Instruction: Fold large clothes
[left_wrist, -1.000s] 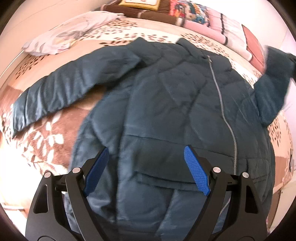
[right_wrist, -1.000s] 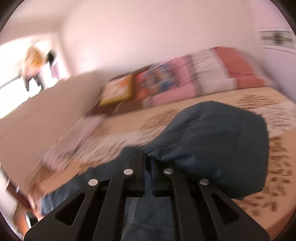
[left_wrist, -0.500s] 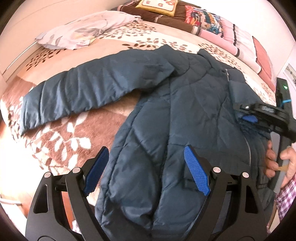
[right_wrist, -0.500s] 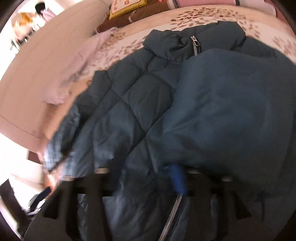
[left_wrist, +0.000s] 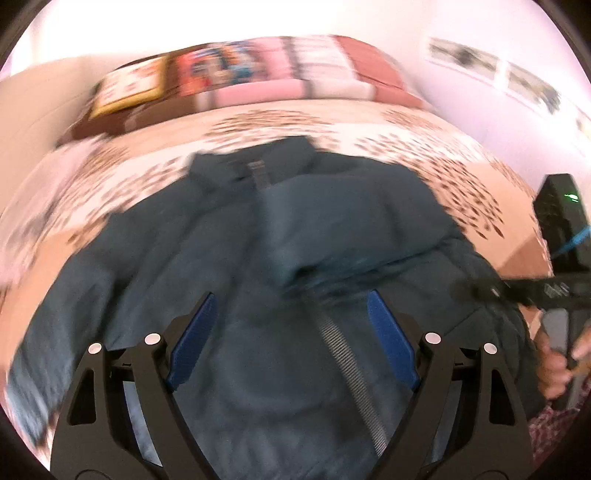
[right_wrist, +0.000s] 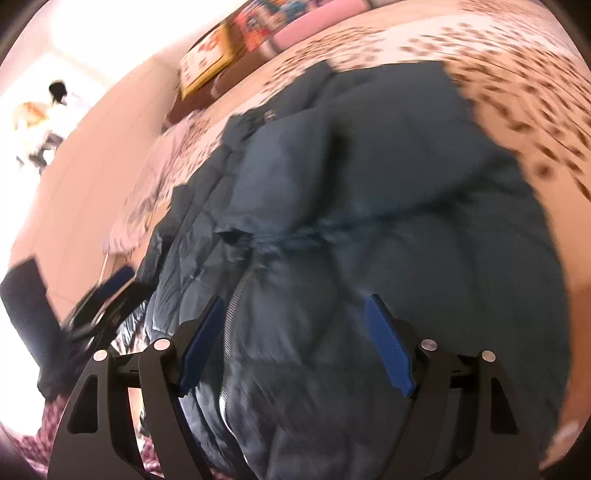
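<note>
A large dark teal quilted jacket (left_wrist: 332, 229) lies front up on the bed, zipper (left_wrist: 347, 362) running toward me. Its right sleeve (left_wrist: 354, 225) is folded across the chest. My left gripper (left_wrist: 291, 332) is open and empty, low over the jacket's hem. My right gripper (right_wrist: 295, 332) is open and empty over the jacket (right_wrist: 369, 221), beside the zipper (right_wrist: 236, 291). The right gripper also shows at the right edge of the left wrist view (left_wrist: 524, 288), held in a hand. Both views are blurred.
The bed (left_wrist: 443, 147) has a cream cover with brown leaf print. Stacked folded blankets and cushions (left_wrist: 280, 77) line the far wall. A pale cloth (right_wrist: 147, 206) lies left of the jacket. A dark box (right_wrist: 26, 295) stands at the left.
My right gripper has let go of the right sleeve, which now lies across the chest, and has opened. My left gripper has swung right toward the jacket's middle.
</note>
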